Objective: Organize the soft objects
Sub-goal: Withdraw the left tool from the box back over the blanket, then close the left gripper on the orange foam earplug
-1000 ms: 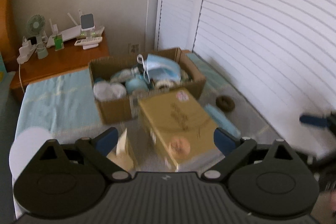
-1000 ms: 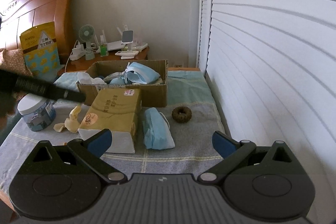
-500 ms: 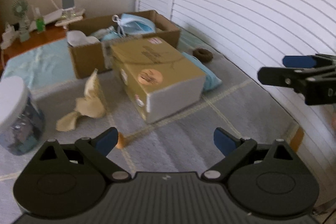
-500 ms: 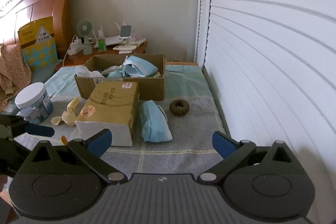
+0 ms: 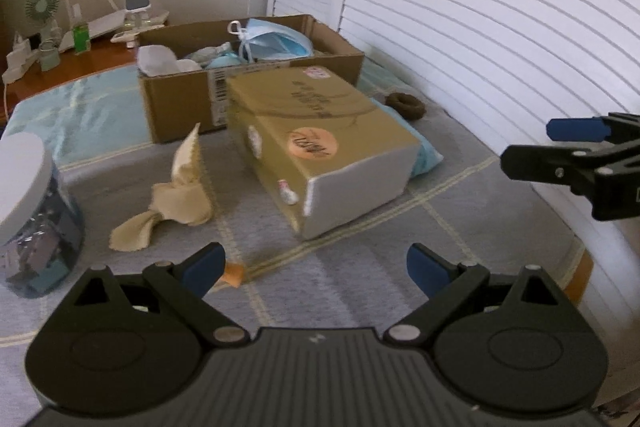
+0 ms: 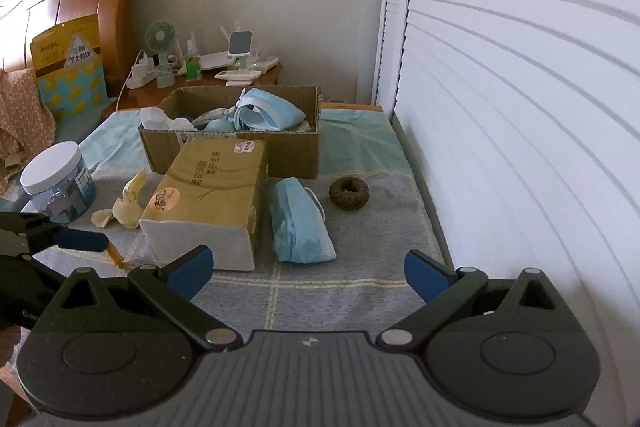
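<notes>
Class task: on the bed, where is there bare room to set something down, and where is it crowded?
Free: the grey blanket between both tongs and the tissue pack; also beyond the brown ring, beside the cardboard box. Crowded: the box interior, and around the jar and beige cloth.

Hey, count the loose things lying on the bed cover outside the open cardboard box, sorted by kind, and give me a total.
Blue face mask: 1
Beige cloth: 1
Brown scrunchie: 1
Gold tissue pack: 1
White-lidded jar: 1
Small orange item, too blurred to identify: 1
Total: 6
</notes>
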### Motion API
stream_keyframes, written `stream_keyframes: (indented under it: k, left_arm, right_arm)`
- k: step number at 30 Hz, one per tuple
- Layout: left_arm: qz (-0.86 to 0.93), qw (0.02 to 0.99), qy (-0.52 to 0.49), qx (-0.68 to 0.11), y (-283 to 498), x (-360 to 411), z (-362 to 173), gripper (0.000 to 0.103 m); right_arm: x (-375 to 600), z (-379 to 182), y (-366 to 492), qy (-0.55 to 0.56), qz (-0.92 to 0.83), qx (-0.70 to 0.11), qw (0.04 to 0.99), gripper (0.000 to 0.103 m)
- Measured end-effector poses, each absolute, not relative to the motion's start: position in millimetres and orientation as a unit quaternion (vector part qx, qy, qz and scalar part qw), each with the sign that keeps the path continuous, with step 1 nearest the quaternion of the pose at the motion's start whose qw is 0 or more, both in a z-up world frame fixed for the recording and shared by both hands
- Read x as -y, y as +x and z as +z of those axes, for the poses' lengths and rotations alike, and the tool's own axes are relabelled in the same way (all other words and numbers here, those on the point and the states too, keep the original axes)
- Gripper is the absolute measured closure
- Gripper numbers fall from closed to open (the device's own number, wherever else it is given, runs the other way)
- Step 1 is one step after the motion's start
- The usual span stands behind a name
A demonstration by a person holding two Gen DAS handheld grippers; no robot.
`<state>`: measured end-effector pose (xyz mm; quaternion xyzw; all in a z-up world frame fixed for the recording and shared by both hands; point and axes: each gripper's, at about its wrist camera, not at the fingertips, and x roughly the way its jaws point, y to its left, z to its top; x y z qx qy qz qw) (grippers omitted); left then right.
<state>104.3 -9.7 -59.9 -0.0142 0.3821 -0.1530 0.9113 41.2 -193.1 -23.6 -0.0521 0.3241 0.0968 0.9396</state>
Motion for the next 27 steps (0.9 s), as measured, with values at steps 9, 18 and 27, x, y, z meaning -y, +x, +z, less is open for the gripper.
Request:
stream_keyframes:
  k: [9,18,27]
  left_arm:
    - [-0.112,0.917,-0.002,-0.383,100.8,-3.2,-69.2,0.006]
    - [-0.094,0.913,0.018,-0.396,101.2,-8.5,-83.8,0.003]
    - [-0.102,0.918,0.033,-0.382,100.1,-8.5,-88.2,0.000]
  right_arm:
    - [189.3,-25.5,42.9,-0.056,0.098,-0.329,0.938,0.000]
    - [192.5,-41.2,51.9,-0.055,0.093,-0.350,0.931,0.000]
    - [197.2,-51.9,58.6,-0.047,0.093,-0.363,0.926,0.000]
